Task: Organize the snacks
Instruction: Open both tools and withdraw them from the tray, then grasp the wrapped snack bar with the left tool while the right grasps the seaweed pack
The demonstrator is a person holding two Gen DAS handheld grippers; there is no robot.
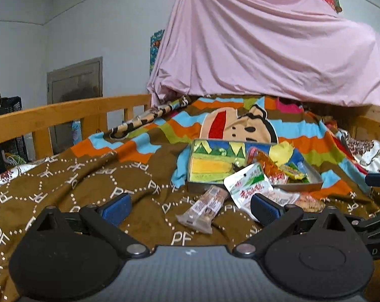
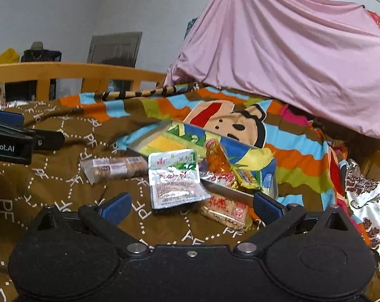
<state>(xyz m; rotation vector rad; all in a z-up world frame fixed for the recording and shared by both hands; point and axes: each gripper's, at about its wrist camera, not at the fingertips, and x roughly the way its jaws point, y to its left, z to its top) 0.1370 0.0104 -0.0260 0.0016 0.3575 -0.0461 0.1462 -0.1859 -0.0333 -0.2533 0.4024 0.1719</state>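
Right wrist view: right gripper (image 2: pixel 191 207) jaws wide, empty; white packet (image 2: pixel 175 178) between them at 12 o'clock, on bed blanket (image 2: pixel 51 196) | left gripper (image 1: pixel 190 207) jaws wide; biscuit pack (image 1: pixel 205 207) between them; tin tray (image 1: pixel 253 185) at 12-1 o'clock

You work in soft, even indoor light with no single strong source in view; the white wall (image 1: pixel 109 25) reads a cool grey-blue. Shadows stay faint and diffuse, the deepest one under the pink sheet (image 1: pixel 265 50) far ahead of your left claw (image 1: pixel 190 207). Just ahead of the right claw (image 2: pixel 191 205), the silver snack pouch (image 2: pixel 175 178) throws small glints off its foil. Fine print on the wrappers looks soft and slightly smeared in both views. Fisheye distortion bows the wooden bed rail (image 1: pixel 64 115) to the left of the left claw, and black vignetting clips the upper corners. Colours on the blanket stay saturated, with mild noise.
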